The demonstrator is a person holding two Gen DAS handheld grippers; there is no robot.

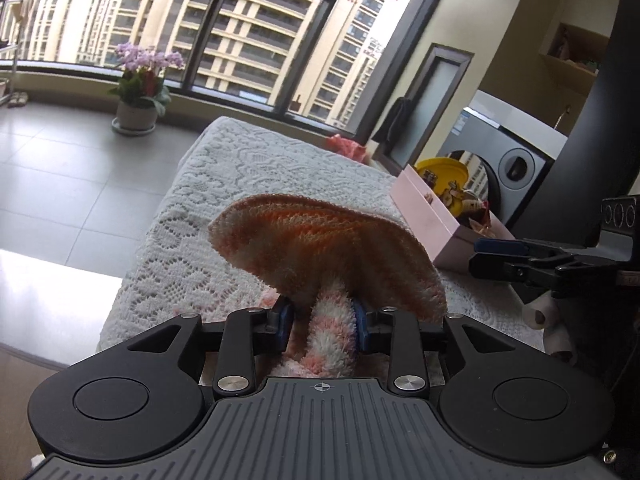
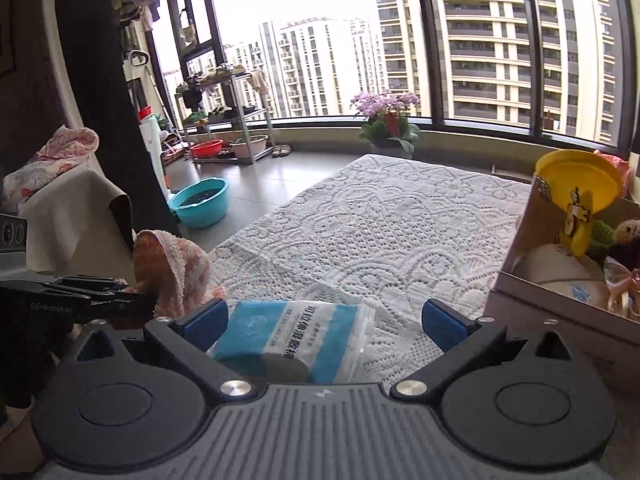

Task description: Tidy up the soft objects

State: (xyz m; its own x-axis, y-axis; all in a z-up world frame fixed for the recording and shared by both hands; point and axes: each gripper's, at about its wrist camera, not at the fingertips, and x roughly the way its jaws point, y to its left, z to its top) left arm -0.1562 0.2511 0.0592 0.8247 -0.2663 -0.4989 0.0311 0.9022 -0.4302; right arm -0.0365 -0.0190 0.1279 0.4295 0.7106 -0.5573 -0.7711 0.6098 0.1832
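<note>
I am holding the fluffy orange-and-white striped towel point(image 1: 320, 256) with the left gripper point(image 1: 320, 322), its jaws clamped on a bunched fold while the rest fans up ahead of them above the white lace-covered table point(image 1: 240, 176). The right gripper point(image 2: 324, 320) is hanging with jaws wide apart around a blue-and-white plastic packet point(image 2: 296, 340), lying flat between them, long axis running slightly rightward. The right side seems nearer to it.

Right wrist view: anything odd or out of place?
Nothing damaged or spilled. The blue-and-white packet lies askew on the lace cloth between the open right gripper fingers, ungrasped.
</note>
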